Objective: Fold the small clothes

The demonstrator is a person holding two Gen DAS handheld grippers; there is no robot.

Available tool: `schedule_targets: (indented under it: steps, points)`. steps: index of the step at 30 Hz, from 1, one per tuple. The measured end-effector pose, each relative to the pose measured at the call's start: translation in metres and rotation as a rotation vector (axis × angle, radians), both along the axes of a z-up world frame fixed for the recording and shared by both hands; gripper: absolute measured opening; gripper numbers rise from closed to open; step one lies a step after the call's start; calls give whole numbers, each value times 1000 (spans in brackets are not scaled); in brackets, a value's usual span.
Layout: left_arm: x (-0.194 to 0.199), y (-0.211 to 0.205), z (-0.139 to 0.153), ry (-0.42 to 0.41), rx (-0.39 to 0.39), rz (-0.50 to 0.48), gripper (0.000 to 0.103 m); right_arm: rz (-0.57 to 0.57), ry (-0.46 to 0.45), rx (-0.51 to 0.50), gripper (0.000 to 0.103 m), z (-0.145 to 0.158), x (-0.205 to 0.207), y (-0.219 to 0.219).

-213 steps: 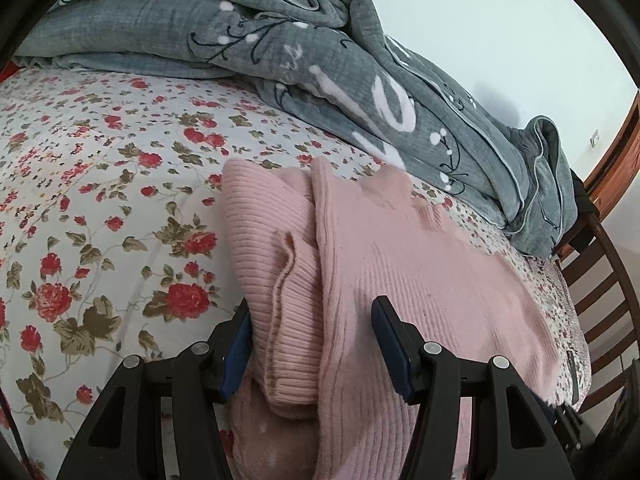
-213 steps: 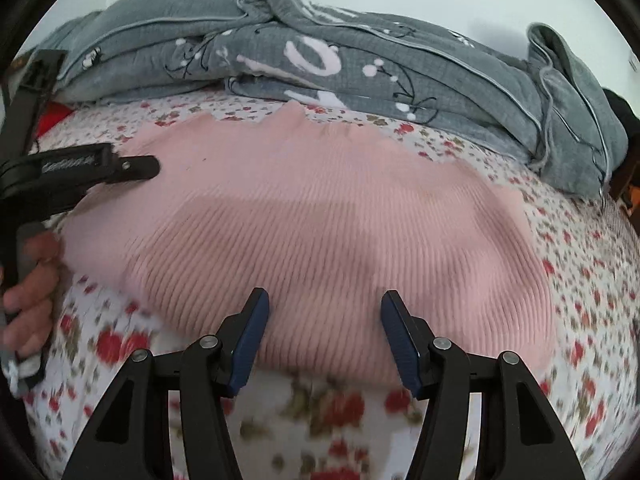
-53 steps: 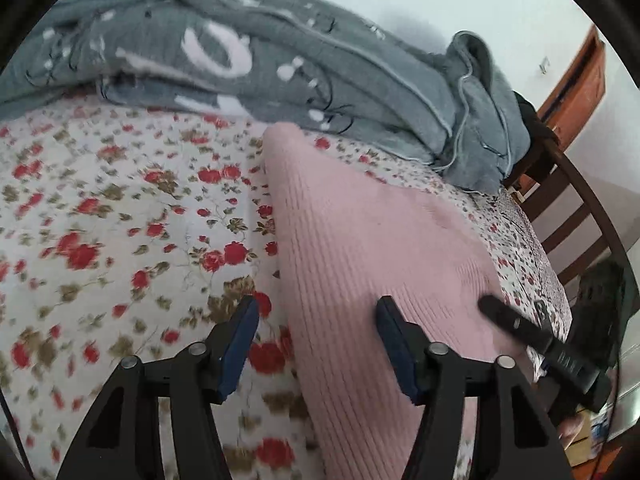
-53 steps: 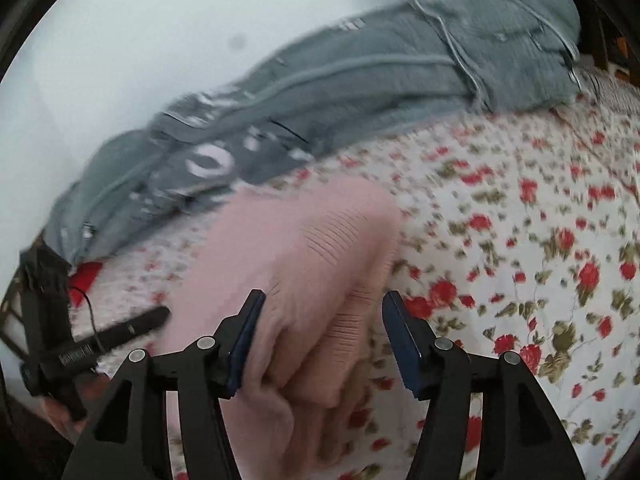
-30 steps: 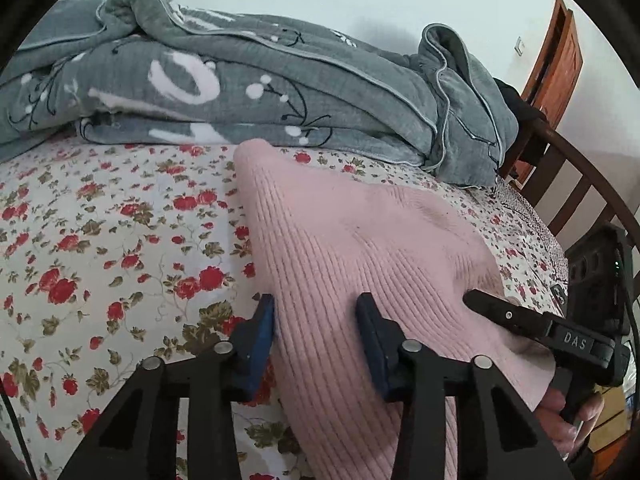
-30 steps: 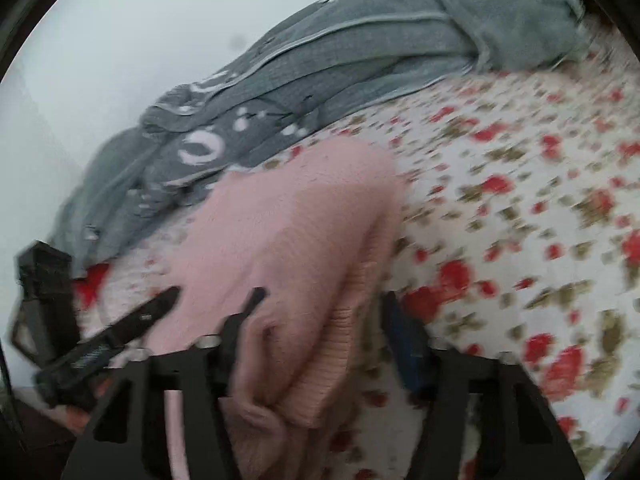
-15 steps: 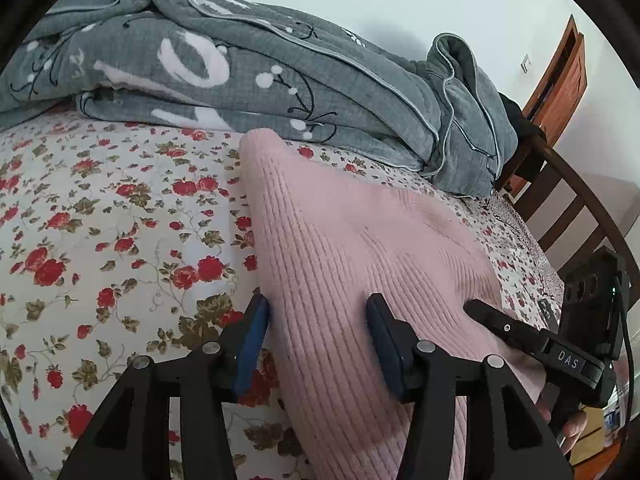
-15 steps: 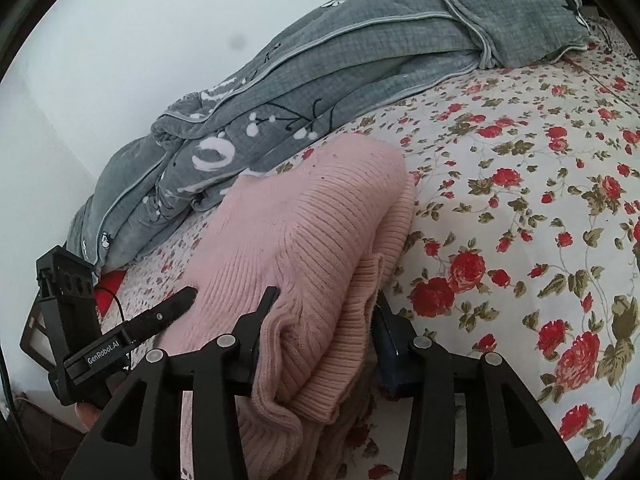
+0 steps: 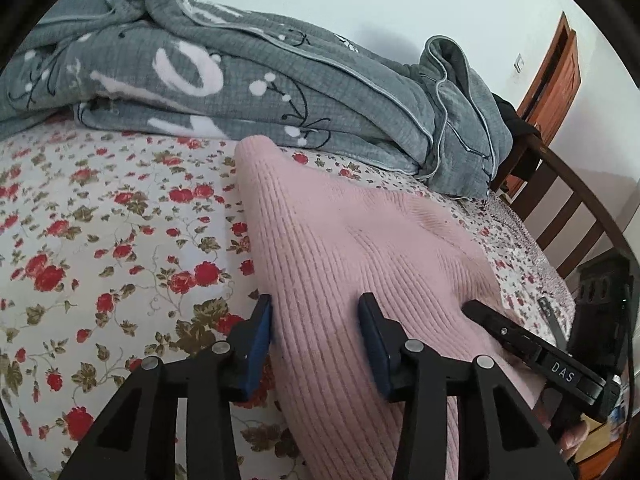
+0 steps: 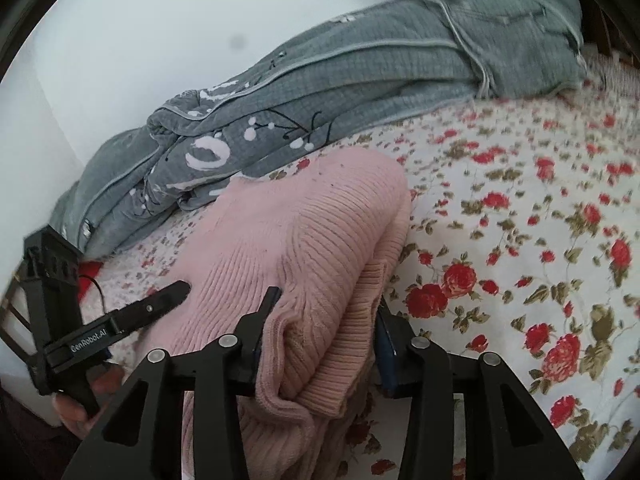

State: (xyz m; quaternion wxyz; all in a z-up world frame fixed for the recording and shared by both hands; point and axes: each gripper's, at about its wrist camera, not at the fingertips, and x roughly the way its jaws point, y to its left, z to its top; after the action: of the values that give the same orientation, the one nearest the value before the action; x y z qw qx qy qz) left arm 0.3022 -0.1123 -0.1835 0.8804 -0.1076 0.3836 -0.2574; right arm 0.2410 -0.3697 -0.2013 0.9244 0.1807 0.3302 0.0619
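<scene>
While both tools bite near edge, left gripper (image 9: 316,330) closing on pink sweater (image 9: 360,248), right gripper (image 10: 324,328) closing on bunched ribbed layers; garment lies half-folded on floral bedsheet (image 9: 100,240). Next, likely: lift together, carry fold toward grey quilt (image 9: 260,88).

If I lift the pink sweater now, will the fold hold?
Probably not. The pink sweater is soft ribbed knit, so unsupported layers would likely sag. Both closing grippers, left gripper and right gripper, bunch its edges, so it compresses easily. Rib texture should resist slipping.
</scene>
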Motion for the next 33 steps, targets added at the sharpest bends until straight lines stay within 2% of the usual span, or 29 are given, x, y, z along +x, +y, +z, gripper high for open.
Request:
schedule_targets:
  steps: [3,13,19,33]
  points:
    - [2,2,0,12,-11,0,43,-3,-4,-21,41,1,0,2]
    - [4,4,-2,30,-24,4,49,-3,25,79,48,-7,3,-10]
    - [4,4,-2,32,-26,4,49,-11,17,43,48,-5,2,-7]
    - [4,5,-3,41,-35,2,51,-14,18,46,50,-6,2,-7]
